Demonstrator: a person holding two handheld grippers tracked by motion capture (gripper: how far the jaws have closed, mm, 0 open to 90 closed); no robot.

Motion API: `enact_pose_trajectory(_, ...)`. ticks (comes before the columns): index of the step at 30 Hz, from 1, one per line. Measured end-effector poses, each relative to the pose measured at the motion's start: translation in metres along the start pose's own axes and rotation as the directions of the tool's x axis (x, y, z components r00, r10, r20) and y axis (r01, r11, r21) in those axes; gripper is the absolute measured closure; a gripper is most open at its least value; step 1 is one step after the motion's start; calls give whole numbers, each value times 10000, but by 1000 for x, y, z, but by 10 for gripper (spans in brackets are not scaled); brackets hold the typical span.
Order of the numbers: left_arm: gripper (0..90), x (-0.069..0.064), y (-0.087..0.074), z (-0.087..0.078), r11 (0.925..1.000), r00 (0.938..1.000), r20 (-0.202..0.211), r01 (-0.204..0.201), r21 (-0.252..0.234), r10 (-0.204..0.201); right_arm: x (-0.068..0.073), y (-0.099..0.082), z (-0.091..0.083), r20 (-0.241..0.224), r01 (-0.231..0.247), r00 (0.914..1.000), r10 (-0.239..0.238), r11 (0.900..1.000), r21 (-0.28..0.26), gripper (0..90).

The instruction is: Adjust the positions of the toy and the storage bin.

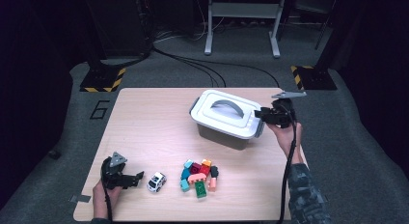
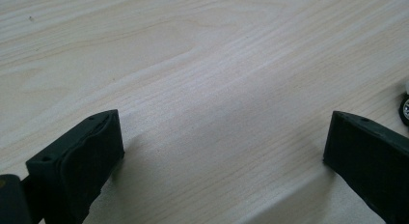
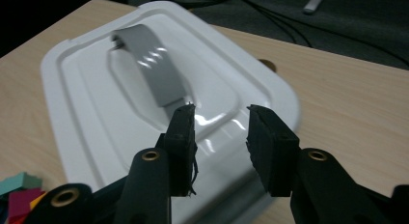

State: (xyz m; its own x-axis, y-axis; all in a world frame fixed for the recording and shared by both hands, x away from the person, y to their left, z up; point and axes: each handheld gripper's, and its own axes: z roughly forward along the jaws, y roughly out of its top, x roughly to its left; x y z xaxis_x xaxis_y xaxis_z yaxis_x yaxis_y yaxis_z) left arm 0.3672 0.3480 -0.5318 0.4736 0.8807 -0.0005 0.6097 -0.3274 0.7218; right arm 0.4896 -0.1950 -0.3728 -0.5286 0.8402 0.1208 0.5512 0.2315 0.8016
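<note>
Dark room, grey carpet, cables and stand legs beyond the far edge of my pale wooden table (image 1: 144, 118). Landmark: the white-lidded storage box (image 1: 226, 119), lid on, grey handle (image 3: 154, 64) lying flat in its recess. My right gripper (image 3: 219, 132) hovers just above the lid's near-right corner, jaws parted a little, nothing between them. My left gripper (image 1: 126, 178) rests well to the near-left of the box, jaws wide and empty over bare wood. The pile of coloured blocks (image 1: 198, 176) lies in front of the box, the white toy car (image 1: 156, 181) just left of the pile. Judgement: step in hand is opening the box; next move calls for catching the side latch or lid rim. The latch itself is hard to make out; the box's contents are hidden.
</note>
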Motion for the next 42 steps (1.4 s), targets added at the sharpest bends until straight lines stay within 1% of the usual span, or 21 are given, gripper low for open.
enact_pose_trajectory(3, 3, 0, 0, 0, 10000, 10000, -5, -1, -11, 1, 12, 9, 15, -391, 684, 9970, -673, 9972, 290, 576)
enact_pose_trajectory(4, 3, 0, 0, -1, 10000, 10000, 12, -17, 65, 17, 15, 11, 21, -482, 800, 9958, -782, 9961, 369, 566)
enact_pose_trajectory(5, 3, 0, 0, -1, 10000, 10000, 12, -17, 65, 17, 15, 11, 21, -482, 800, 9958, -782, 9961, 369, 566)
enact_pose_trajectory(6, 3, 0, 0, 0, 10000, 10000, 10, -17, 60, 17, 19, 15, 30, -845, 958, 9922, -911, 9940, 524, 545)
enact_pose_trajectory(7, 3, 0, 0, 0, 10000, 10000, -6, -3, -17, 3, 20, 17, 34, -926, 1054, 9907, -1000, 9929, 551, 539)
enact_pose_trajectory(8, 3, 0, 0, 0, 10000, 10000, 23, -14, 35, 14, 21, 18, 38, -1052, 1163, 9884, -1098, 9915, 578, 533)
enact_pose_trajectory(11, 3, 0, 0, -1, 9999, 10000, 50, -38, 129, 37, 22, 23, 48, -1072, 1302, 9868, -1217, 9886, 759, 526)
enact_pose_trajectory(12, 3, 0, 0, 0, 10000, 10000, 3, -3, -15, 3, 22, 24, 50, -1054, 1355, 9863, -1271, 9879, 761, 547)
enact_pose_trajectory(13, 3, 0, 0, 0, 10000, 10000, 3, -3, -15, 3, 22, 24, 50, -1054, 1355, 9863, -1271, 9879, 761, 547)
enact_pose_trajectory(14, 3, 0, 0, 0, 10000, 10000, 21, -18, 40, 18, 20, 25, 56, -1062, 1406, 9857, -1306, 9856, 937, 577)
enact_pose_trajectory(16, 3, 0, 0, -1, 10000, 10000, 33, -30, 91, 29, 20, 23, 60, -980, 1359, 9871, -1262, 9858, 988, 614)
enact_pose_trajectory(17, 3, 1, 1, -1, 9999, 10000, 57, -49, 139, 48, 20, 23, 60, -991, 1227, 9887, -1127, 9873, 1009, 617)
enact_pose_trajectory(18, 3, 1, 0, -1, 9999, 10000, 57, -45, 128, 44, 19, 22, 60, -1010, 1342, 9870, -1249, 9867, 919, 621)
enact_pose_trajectory(20, 3, 1, 0, -1, 9999, 10000, 59, -45, 129, 44, 19, 22, 59, -1011, 1291, 9877, -1195, 9871, 948, 624)
enact_pose_trajectory(28, 3, 1, 0, -1, 9999, 10000, 58, -43, 126, 43, 27, 21, 55, -874, 1506, 9862, -1405, 9810, 1221, 641)
enact_pose_trajectory(32, 2, 1, 0, -1, 9999, 10000, 60, -47, 128, 46, 31, 18, 52, -811, 1394, 9882, -1297, 9820, 1277, 648)
enact_pose_trajectory(34, 3, 1, 0, -1, 9999, 10000, 58, -49, 134, 48, 32, 17, 51, -798, 1441, 9877, -1346, 9813, 1277, 649)
enact_pose_trajectory(36, 3, 1, 0, -1, 9999, 10000, 57, -49, 129, 48, 36, 15, 47, -700, 1241, 9908, -1154, 9830, 1354, 651)
enact_pose_trajectory(37, 3, 1, 0, -1, 9999, 10000, 53, -49, 133, 49, 36, 14, 46, -657, 1289, 9905, -1210, 9826, 1334, 651)
enact_pose_trajectory(40, 3, 0, 0, -1, 9999, 10000, 49, -42, 106, 42, 41, 10, 41, -531, 818, 9958, -747, 9860, 1454, 652)
enact_pose_trajectory(42, 3, 1, 0, -1, 9999, 10000, 59, -50, 130, 49, 44, 7, 38, -470, 801, 9961, -740, 9863, 1444, 654)
